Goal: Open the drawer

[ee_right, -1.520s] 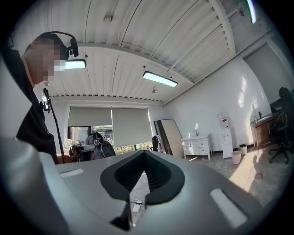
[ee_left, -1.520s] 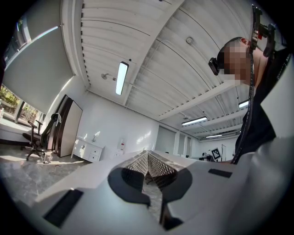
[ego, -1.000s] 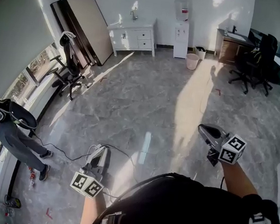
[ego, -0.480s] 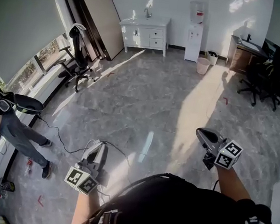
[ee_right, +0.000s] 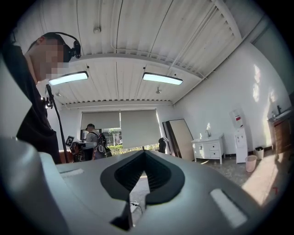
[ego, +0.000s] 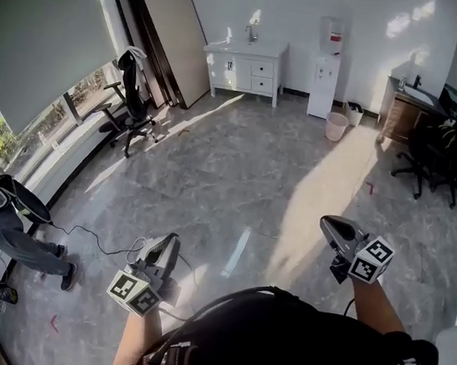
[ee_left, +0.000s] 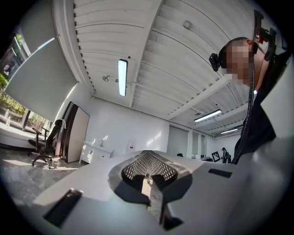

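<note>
A white cabinet with drawers stands against the far wall, a long way across the grey marble floor; its drawers look closed. It also shows small in the left gripper view as the cabinet and in the right gripper view as the cabinet. My left gripper is held low at my left, shut and empty. The right gripper is at my right, its fingertips together with nothing between them. Both point roughly level into the room, far from the cabinet.
A large board leans on the wall left of the cabinet, with an office chair before it. A water dispenser and a pink bin stand right of the cabinet. A desk with chairs is far right. A person and a cable are at my left.
The room has shifted in the head view: the cabinet now sits further right and a little nearer. Both grippers keep their places before me and stay shut.
</note>
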Available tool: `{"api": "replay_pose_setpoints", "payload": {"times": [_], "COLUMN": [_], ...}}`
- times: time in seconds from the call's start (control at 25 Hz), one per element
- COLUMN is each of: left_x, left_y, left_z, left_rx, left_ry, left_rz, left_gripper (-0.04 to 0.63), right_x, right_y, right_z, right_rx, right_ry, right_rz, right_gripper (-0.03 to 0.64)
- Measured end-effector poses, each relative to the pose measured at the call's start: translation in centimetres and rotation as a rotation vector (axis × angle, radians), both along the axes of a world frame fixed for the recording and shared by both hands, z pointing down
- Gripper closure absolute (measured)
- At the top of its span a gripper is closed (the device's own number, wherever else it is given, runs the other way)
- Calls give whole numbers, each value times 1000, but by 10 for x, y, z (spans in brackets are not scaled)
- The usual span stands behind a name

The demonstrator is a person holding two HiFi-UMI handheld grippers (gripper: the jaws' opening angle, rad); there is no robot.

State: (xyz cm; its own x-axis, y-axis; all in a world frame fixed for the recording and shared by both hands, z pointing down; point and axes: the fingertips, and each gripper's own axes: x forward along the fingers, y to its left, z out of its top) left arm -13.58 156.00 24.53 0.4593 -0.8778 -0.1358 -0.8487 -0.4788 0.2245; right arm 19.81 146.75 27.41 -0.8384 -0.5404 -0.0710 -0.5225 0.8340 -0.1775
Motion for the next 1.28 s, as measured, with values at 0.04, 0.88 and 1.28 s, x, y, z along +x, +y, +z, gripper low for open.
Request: {"api": "replay_pose_setpoints", "payload": {"times": [0.04,0.88,1.28], "left_x": [12,137,42], "left_y": [-8,-167,-283], "left_z": [0,14,0], "left_rx": [0,-37,12], "left_ry": [-1,-11,0], "left_rz": [3,192,288], "left_gripper": [603,603,603], "right_x": [12,126,40], "right_y": [-7,-111,-202], "right_z": [1,33,15], "right_rx": [-1,-49,-28], "right_ry": [3,27,66], "right_rz": [4,138,229], "right_gripper": [623,623,623]}}
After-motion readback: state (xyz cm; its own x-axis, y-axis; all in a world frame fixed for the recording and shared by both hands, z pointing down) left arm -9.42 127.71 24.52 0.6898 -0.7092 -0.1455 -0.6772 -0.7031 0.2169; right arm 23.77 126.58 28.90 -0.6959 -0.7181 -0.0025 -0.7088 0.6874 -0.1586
